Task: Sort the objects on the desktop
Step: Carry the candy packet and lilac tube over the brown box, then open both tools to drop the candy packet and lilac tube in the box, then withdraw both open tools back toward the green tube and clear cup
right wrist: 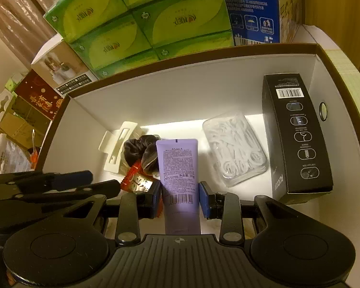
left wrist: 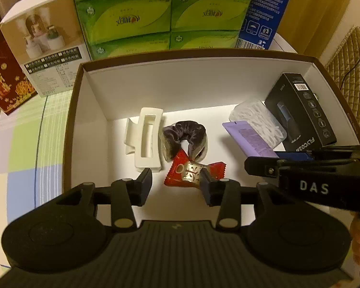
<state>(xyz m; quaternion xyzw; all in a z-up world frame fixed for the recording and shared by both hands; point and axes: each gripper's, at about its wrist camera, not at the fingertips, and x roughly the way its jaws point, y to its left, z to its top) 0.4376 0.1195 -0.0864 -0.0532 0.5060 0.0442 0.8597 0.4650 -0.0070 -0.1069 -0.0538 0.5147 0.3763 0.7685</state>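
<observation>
A brown-rimmed white box point(left wrist: 93, 91) holds a white hair claw point(left wrist: 144, 136), a dark scrunchie point(left wrist: 184, 135), a red candy point(left wrist: 192, 171), a clear floss-pick case point(left wrist: 259, 122) and a black carton point(left wrist: 302, 110). My left gripper point(left wrist: 176, 182) is open over the box, its fingers either side of the candy's near end. My right gripper point(right wrist: 180, 198) is shut on a purple tube point(right wrist: 178, 168) and holds it inside the box point(right wrist: 319, 55), left of the floss case point(right wrist: 235, 151) and the black carton point(right wrist: 297, 134). The tube point(left wrist: 249, 139) also shows in the left wrist view.
Green tissue packs point(left wrist: 160, 14), a blue carton point(left wrist: 264, 9), a beige product box point(left wrist: 43, 40) and a dark red box point(left wrist: 4, 76) stand behind the white box. A checked tablecloth point(left wrist: 28, 139) lies to the left. A quilted cushion point(left wrist: 350, 72) is at the right.
</observation>
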